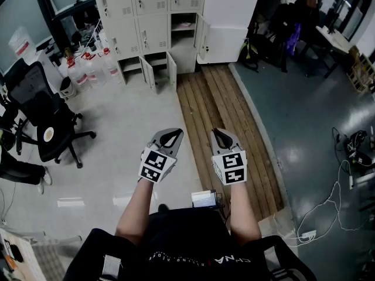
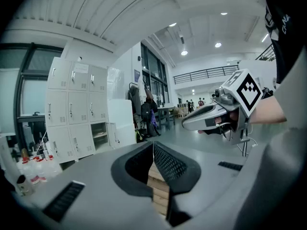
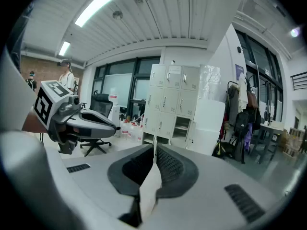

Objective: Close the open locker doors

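No legible text or labels

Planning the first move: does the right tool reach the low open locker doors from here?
Probably not: the right tool sits near the body, the low open locker doors far across the floor. Nothing blocks the walk.

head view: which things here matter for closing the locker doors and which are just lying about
For the job:
- lockers
- open bottom doors
- open right-hand door
- left gripper and right gripper, both shut, holding nothing

Just lying about:
- office chair
- bottles
- floor cables
- power strip
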The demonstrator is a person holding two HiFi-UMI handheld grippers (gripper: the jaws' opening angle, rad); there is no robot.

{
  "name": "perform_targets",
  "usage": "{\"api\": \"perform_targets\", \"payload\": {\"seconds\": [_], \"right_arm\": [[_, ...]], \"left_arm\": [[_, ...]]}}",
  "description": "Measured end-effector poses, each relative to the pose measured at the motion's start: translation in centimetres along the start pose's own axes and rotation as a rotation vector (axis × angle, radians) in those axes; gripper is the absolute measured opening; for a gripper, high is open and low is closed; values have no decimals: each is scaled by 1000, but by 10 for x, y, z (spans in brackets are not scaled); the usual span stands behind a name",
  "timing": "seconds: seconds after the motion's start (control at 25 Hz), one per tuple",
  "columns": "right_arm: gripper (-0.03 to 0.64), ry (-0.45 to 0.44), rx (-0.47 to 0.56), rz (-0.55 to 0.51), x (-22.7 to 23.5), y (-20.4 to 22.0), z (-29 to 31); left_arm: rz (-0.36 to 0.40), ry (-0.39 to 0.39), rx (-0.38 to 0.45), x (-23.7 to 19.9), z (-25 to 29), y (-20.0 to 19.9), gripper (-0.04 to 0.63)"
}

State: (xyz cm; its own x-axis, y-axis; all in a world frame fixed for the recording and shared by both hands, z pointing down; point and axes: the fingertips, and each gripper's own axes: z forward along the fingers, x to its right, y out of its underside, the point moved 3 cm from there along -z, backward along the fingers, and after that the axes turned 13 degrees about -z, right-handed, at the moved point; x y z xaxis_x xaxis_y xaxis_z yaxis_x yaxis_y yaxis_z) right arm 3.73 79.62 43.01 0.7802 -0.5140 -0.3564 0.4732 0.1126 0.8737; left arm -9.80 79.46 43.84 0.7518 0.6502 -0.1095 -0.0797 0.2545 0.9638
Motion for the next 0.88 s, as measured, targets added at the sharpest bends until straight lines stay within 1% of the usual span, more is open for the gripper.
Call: {"api": "perform_targets", "payload": {"seconds": [0.28,0.4,0.64,0.88], "right_arm": [[44,14,-17,10,4,6,0],[44,15,-7,25,5,8,-1],[44,-7,28,69,7,9,-2],[44,-25,24,68,8,12,-1]], "left_arm": [[18,-16,2,-2,5,0,21],[17,-13,4,0,8,0,21],[-38,26,37,7,11,0,21],[-12,28,29,10,12,2,21]]}}
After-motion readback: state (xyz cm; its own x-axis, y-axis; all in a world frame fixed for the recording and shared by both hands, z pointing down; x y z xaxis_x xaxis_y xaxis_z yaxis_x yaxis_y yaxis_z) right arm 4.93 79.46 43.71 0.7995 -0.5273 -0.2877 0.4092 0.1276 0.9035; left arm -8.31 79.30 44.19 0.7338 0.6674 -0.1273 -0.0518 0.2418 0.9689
